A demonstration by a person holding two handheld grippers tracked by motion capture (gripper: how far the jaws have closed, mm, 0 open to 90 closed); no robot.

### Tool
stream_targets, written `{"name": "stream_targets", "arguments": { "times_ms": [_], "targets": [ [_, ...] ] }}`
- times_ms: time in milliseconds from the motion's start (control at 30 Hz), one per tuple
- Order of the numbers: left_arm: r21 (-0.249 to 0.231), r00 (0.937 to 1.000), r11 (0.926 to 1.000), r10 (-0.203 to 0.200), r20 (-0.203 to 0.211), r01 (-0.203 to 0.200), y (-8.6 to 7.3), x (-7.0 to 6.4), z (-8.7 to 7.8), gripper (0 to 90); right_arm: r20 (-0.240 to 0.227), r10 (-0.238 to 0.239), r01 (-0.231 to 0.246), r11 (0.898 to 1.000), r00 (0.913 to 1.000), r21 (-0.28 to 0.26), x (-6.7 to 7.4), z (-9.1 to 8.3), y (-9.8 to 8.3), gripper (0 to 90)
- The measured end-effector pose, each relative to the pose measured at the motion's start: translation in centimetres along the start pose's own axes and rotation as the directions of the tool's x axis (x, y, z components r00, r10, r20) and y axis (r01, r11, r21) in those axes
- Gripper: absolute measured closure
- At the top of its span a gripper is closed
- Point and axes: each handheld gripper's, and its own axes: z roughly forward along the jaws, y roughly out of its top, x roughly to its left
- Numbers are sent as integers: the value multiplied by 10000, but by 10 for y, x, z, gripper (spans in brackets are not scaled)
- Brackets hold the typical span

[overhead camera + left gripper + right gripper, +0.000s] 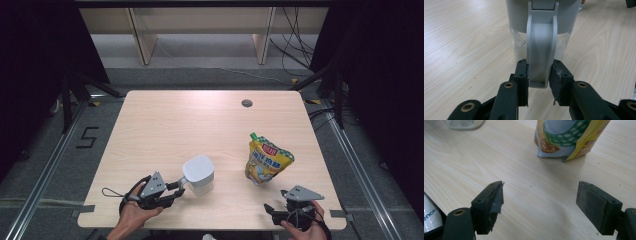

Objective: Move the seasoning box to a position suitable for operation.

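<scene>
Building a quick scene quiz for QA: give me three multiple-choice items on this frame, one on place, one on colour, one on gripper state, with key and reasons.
1. Where does the pouch stand?
A. right half of the table
B. far left corner
C. on the floor

2. What colour is the jug's handle?
A. red
B. grey
C. green

3. How does the left gripper stand?
A. wide open over bare wood
B. shut on the handle
C. gripping the pouch

Key:
1 A, the pouch stands upright ahead of the right gripper.
2 B, the left gripper view shows grey plastic.
3 B, both pads press the handle's sides.
</scene>
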Motion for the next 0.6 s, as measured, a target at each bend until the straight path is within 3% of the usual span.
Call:
{"name": "stream_targets", "arguments": {
  "times_ms": [133,200,233,267,300,400,433,567,600],
  "targets": [
    [79,9994,9995,320,143,-321,1,-1,-1,685,37,-10,9,10000,10000,37,0,0,0,230],
    [-41,9997,9998,194,168,-194,1,-4,0,686,20,126,-127,9999,9999,95,1,0,0,230],
    [-19,9995,9996,267,171,-267,1,-4,0,686,19,-35,35,10000,10000,61,0,0,0,230],
    [141,9979,9979,625,176,-628,2,0,-1,686,20,-32,32,10000,10000,60,0,0,0,230],
    [98,9995,9996,262,178,-264,1,-1,0,686,15,118,-118,9999,9999,92,1,0,0,230],
    [90,9994,9994,330,37,-330,3,2,2,683,91,-48,47,9999,9999,127,0,0,0,230],
    [69,9999,9999,73,-75,-72,2,1,3,683,91,-48,47,9999,9999,127,0,0,0,230],
    [135,9981,9999,-84,-614,92,4,7,6,679,91,-53,52,9999,9999,135,0,0,0,230],
    [34,9979,9999,110,-642,-108,4,11,8,678,91,-48,47,9999,9999,148,0,0,0,230]
  ]
}}
